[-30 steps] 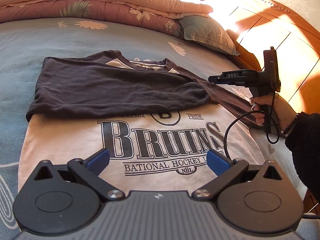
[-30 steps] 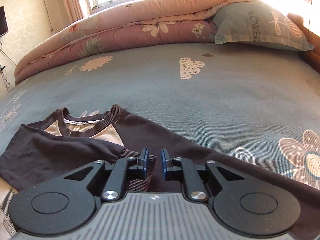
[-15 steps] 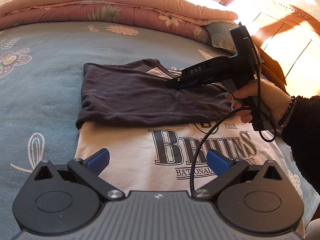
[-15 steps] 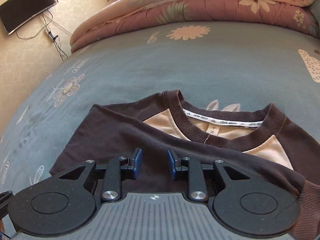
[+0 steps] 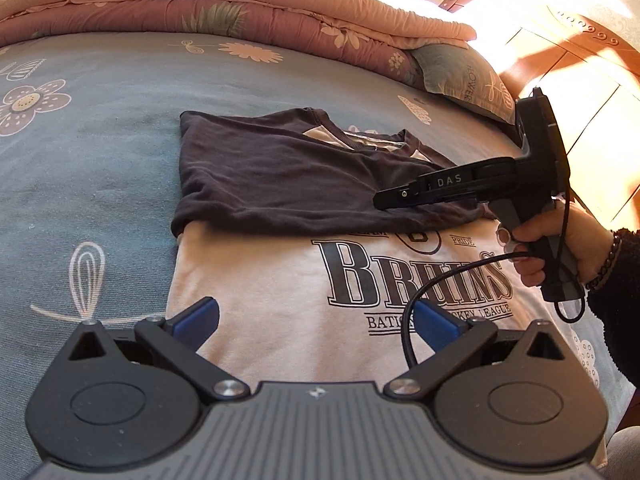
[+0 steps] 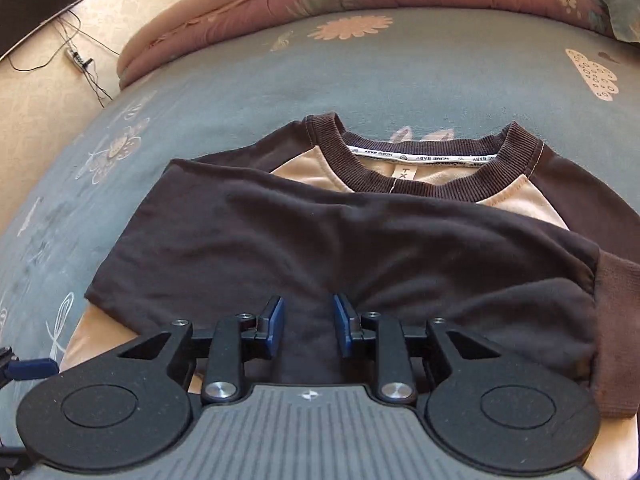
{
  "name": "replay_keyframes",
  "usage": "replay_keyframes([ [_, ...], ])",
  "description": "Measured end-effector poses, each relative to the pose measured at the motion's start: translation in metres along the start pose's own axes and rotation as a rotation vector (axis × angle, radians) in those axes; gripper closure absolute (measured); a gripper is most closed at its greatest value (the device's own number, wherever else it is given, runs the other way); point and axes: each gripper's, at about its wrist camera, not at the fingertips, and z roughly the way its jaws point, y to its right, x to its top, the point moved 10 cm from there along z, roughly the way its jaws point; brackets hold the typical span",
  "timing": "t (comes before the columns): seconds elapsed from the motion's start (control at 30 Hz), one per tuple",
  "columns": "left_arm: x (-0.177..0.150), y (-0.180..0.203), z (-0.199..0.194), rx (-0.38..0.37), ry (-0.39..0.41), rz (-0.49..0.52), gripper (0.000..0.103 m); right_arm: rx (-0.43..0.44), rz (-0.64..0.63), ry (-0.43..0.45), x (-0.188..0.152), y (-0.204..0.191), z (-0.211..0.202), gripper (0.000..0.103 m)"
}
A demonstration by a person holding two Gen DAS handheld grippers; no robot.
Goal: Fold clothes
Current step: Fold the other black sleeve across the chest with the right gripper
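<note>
Right tongs (image 6: 307, 326), jaws opening, straddle the dark sleeve (image 6: 320, 240) without pinching it. Left tongs (image 5: 316, 318) gape wide, empty, over the shirt (image 5: 280, 280) hem at 6 o'clock. The shirt lies flat on the bed (image 5: 100, 152). Best practice: release fully, then smooth the sleeve before folding.

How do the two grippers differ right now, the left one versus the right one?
The left gripper stands wide open above the cream shirt front; the right gripper stands far narrower, its jaws opening, over the dark folded sleeve. The left has nothing between its pads; the right has sleeve cloth in its gap, unpinched. Both have blue pads and point down at the shirt.
</note>
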Motion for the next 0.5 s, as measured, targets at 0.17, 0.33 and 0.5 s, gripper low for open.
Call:
replay_keyframes([
  [0.17, -0.005, 0.009, -0.001, 0.0, -0.02, 0.03, 0.001, 0.028, 0.02, 0.051, 0.033, -0.01, -0.01, 0.07],
  [0.33, -0.012, 0.014, 0.001, -0.033, -0.045, 0.033, 0.001, 0.144, 0.048, 0.098, 0.075, -0.034, 0.027, 0.067],
  [0.5, -0.019, 0.015, -0.001, -0.058, -0.061, 0.032, 0.001, 0.152, 0.205, 0.046, 0.071, -0.002, 0.057, 0.079],
])
